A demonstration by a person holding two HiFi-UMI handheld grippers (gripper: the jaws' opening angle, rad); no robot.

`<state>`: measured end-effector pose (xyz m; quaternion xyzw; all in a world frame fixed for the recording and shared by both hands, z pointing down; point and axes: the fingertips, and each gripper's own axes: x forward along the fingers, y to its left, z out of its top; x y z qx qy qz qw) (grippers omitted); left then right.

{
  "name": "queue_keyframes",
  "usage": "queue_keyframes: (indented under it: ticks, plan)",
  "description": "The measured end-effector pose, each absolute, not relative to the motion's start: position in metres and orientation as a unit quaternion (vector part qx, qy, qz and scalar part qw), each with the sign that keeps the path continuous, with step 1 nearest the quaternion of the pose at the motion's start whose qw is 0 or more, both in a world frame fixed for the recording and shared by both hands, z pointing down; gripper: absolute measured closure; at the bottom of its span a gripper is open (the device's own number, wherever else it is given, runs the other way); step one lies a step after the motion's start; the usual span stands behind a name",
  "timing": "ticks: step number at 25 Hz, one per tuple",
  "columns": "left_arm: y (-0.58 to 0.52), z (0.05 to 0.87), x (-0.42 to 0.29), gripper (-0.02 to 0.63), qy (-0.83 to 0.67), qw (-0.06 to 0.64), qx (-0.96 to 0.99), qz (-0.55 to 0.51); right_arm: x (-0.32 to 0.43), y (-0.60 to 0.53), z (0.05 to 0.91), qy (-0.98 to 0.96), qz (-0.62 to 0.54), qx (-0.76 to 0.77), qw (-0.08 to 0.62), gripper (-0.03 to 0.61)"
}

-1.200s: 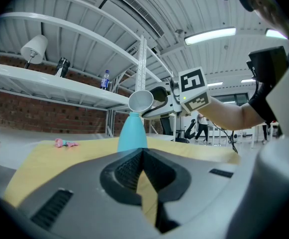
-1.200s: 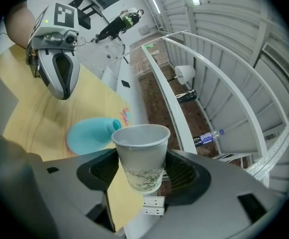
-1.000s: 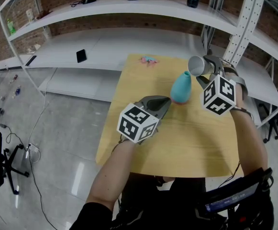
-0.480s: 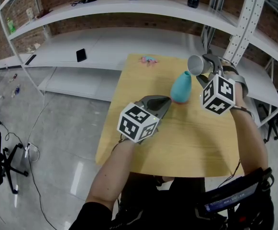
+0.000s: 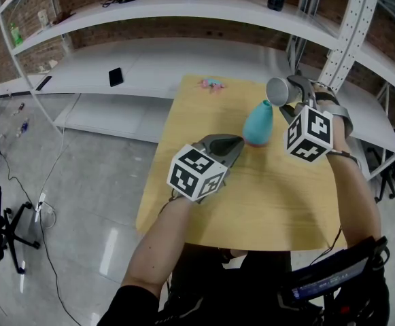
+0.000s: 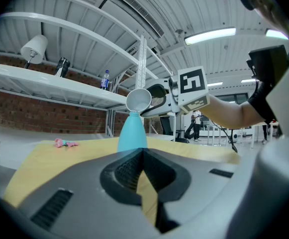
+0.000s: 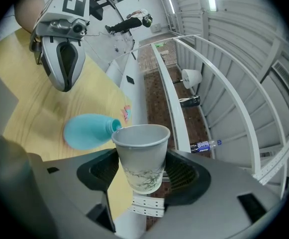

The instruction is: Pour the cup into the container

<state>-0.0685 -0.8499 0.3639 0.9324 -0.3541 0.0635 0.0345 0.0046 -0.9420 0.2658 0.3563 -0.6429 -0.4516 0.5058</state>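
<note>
A turquoise narrow-necked container (image 5: 257, 124) (image 6: 132, 132) (image 7: 88, 129) stands upright on the yellow table (image 5: 204, 199). My right gripper (image 5: 290, 100) (image 7: 141, 171) is shut on a white paper cup (image 5: 278, 92) (image 7: 141, 155) (image 6: 139, 99), tipped on its side with its rim right at the container's mouth. My left gripper (image 5: 228, 145) (image 6: 143, 176) hovers low over the table just left of the container, jaws shut with nothing between them.
A small pink object (image 5: 211, 85) (image 6: 65, 143) lies at the table's far edge. White shelving (image 5: 143, 53) runs behind the table with a black phone (image 5: 115, 79) on it; a perforated upright post (image 5: 345, 39) stands at the right.
</note>
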Motion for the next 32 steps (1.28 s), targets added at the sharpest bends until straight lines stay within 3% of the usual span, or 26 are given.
queue_keyframes:
  ticks: [32]
  plan:
    - [-0.8496, 0.3635, -0.069, 0.614, -0.353, 0.034, 0.933, 0.063, 0.0045, -0.9438, 0.2613, -0.61, -0.488, 0.356, 0.513, 0.279]
